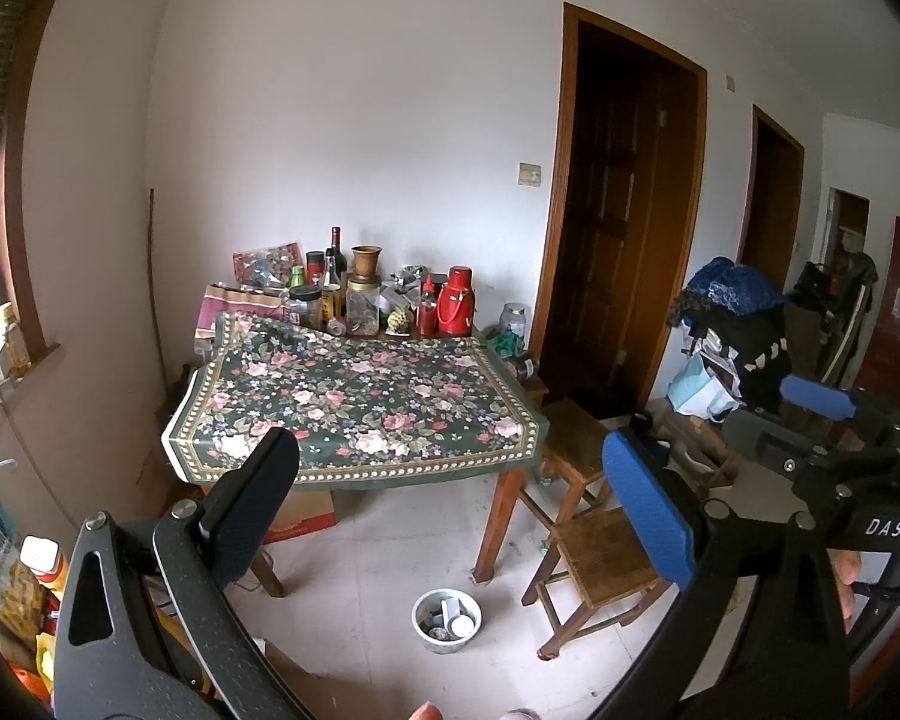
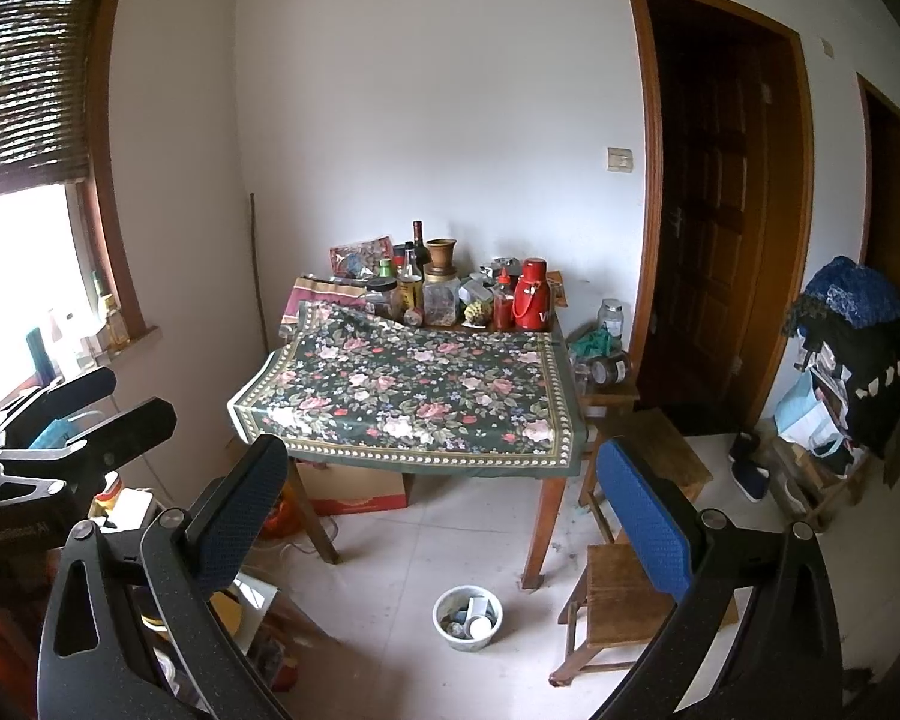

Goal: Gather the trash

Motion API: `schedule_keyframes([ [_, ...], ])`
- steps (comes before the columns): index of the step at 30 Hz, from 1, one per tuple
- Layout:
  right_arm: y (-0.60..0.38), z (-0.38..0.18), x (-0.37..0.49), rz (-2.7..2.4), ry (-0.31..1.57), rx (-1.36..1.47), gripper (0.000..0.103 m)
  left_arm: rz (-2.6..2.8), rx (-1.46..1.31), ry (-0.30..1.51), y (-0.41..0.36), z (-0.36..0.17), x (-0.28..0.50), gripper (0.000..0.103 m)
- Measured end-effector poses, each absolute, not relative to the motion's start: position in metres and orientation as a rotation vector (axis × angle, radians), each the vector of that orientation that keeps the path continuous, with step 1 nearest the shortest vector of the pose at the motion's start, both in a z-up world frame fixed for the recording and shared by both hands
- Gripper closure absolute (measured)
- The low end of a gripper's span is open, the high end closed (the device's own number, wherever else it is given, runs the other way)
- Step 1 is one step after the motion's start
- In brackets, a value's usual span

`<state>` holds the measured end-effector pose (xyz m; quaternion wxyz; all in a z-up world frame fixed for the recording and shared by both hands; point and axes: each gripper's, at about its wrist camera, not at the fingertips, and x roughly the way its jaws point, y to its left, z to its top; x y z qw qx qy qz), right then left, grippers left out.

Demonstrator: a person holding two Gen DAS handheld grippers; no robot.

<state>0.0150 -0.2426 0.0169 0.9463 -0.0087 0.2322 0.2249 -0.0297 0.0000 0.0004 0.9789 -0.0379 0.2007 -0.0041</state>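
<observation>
Left gripper [image 1: 450, 516]: jaws spread wide, nothing between the pads, held in the air above the floor. Right gripper [image 2: 444, 516]: likewise spread wide and carrying nothing; it also shows at the right edge of the left view [image 1: 810, 414], level with the left one and to its right.

Below and just beyond both grippers, a white bowl [image 2: 467, 618] stands on the tiled floor near the table's front right leg. It holds the trash [image 2: 475, 615]: small pale containers and scraps, too small to identify singly. Neither gripper touches it.

To the right of the bowl, a low wooden stool [image 2: 615, 606]; a second stool [image 2: 660, 456] stands behind it.

Further on, a table [image 2: 546, 516] under a dark floral cloth [image 2: 414, 396]. A cardboard box [image 2: 360, 489] sits beneath it. At the table's far edge, against the wall, bottles and jars crowd together, with a red flask [image 2: 533, 295] at the right end.

Beyond, two dark wooden doorways in the right wall.
</observation>
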Motion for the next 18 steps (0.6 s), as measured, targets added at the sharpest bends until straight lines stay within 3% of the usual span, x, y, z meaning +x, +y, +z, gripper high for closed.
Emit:
schedule_keyframes([
  [18,-0.243,0.013,0.044,0.495,0.485,-0.033,0.001,-0.005,-0.071,0.415,0.001,0.001,-0.009,0.001],
])
